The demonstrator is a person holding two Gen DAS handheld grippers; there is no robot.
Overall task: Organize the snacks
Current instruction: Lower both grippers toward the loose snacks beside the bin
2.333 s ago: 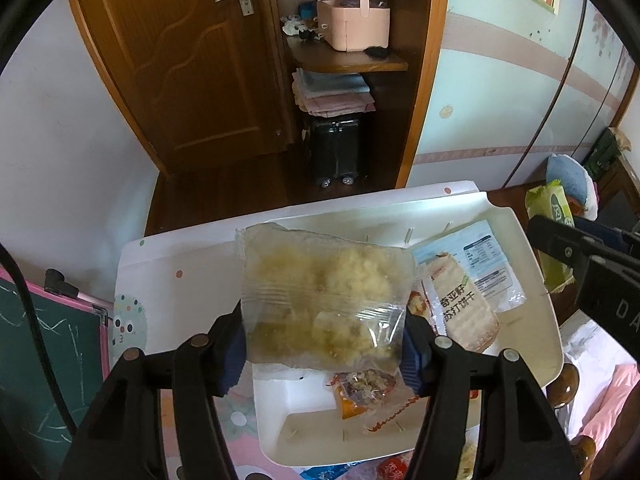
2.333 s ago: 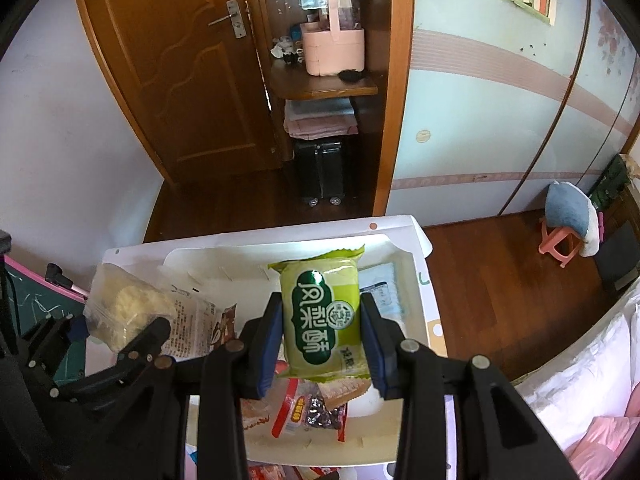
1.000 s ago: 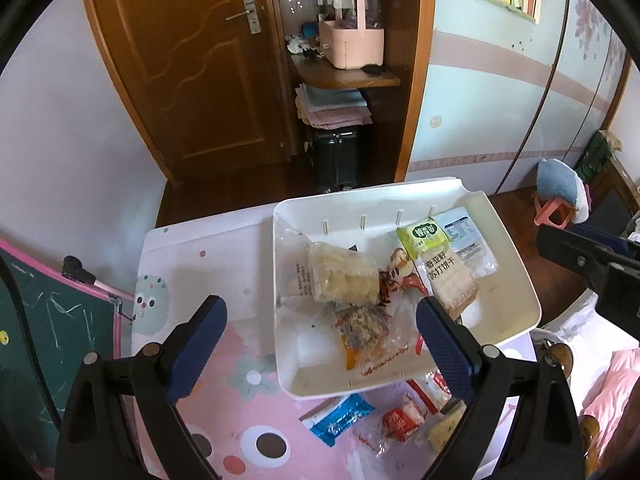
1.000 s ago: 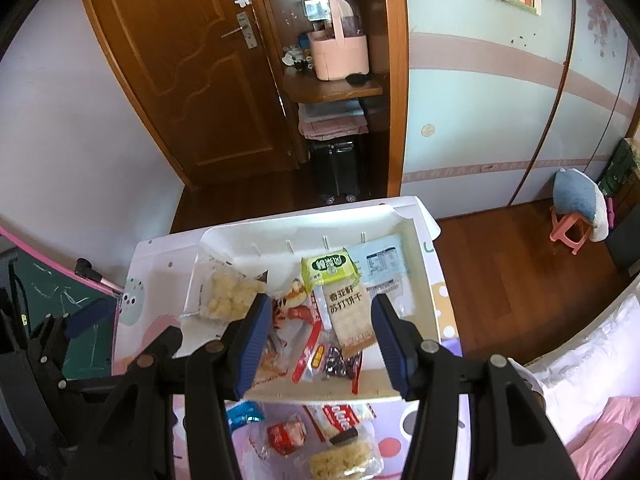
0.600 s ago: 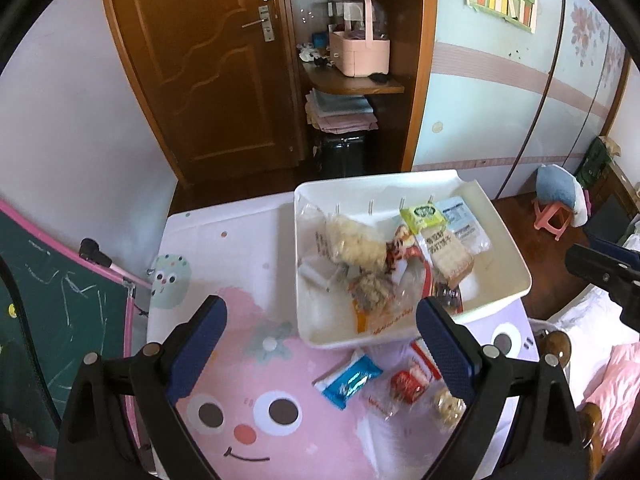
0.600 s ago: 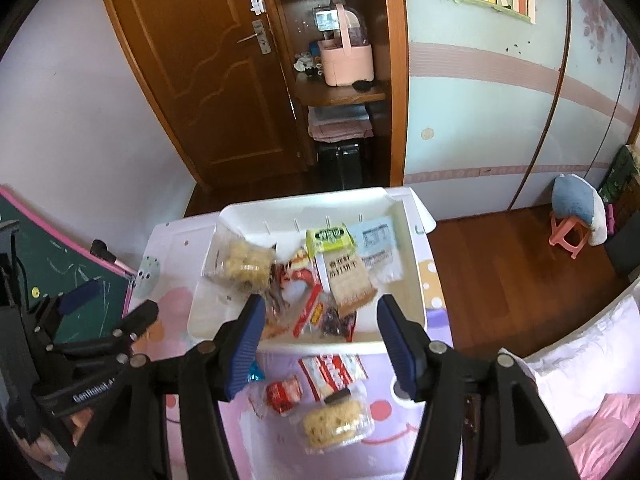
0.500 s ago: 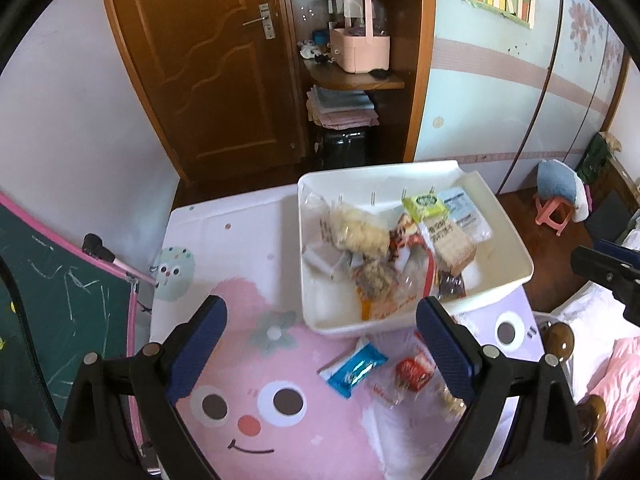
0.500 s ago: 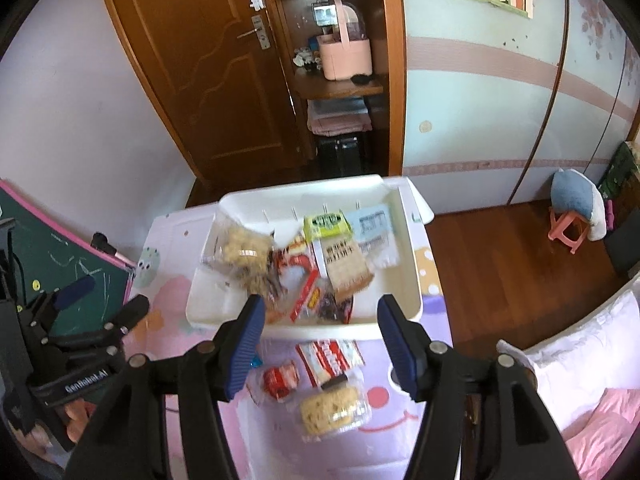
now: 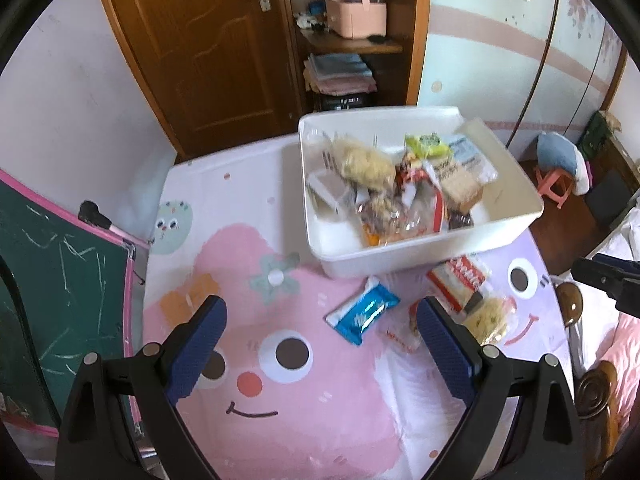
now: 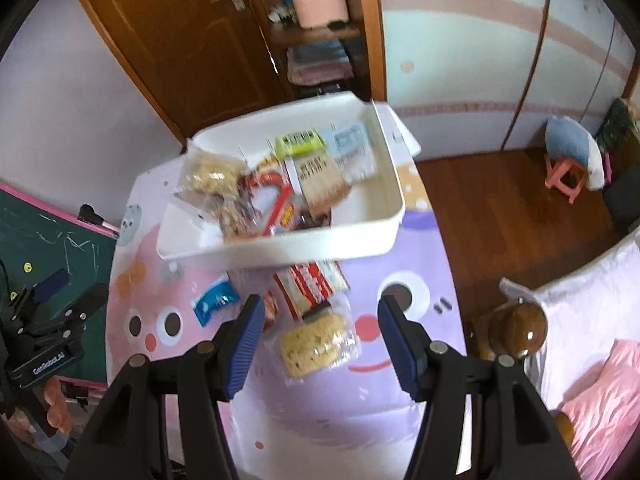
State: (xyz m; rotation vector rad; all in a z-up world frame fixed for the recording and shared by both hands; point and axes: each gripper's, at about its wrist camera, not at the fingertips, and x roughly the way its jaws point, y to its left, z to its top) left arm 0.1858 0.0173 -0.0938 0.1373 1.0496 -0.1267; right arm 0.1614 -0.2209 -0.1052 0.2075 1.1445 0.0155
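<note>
Snacks lie in 2 groups on a pink cartoon-face table cover (image 9: pixel 280 420): most are piled in a white bin (image 9: pixel 420 256) at the far side of the table, and a few packets lie loose on the cover just in front of it. Inside the bin, a clear bag of pale puffed pieces (image 9: pixel 362 162) lies toward the left, a green packet (image 9: pixel 426 145) sits near the far wall, and a tan cracker pack (image 10: pixel 320 178) lies just in front of the green one, with red and clear wrappers heaped between them. In front of the bin lie a blue packet (image 9: pixel 362 314), a red-and-white packet (image 10: pixel 310 284) partly touching the bin's front wall, and a clear pack of yellow noodles (image 10: pixel 316 344) nearest the camera. The left gripper (image 9: pixel 322 338) hangs above the cover with its jaws spread wide and nothing between them; the blue packet appears between its blue pads in the left wrist view. The right gripper (image 10: pixel 320 334) is released too, its jaws having just been widening, and the noodle pack shows between its blue pads with space on both sides, not clamped. A green chalkboard (image 9: pixel 52 272) stands at the table's left edge.
</note>
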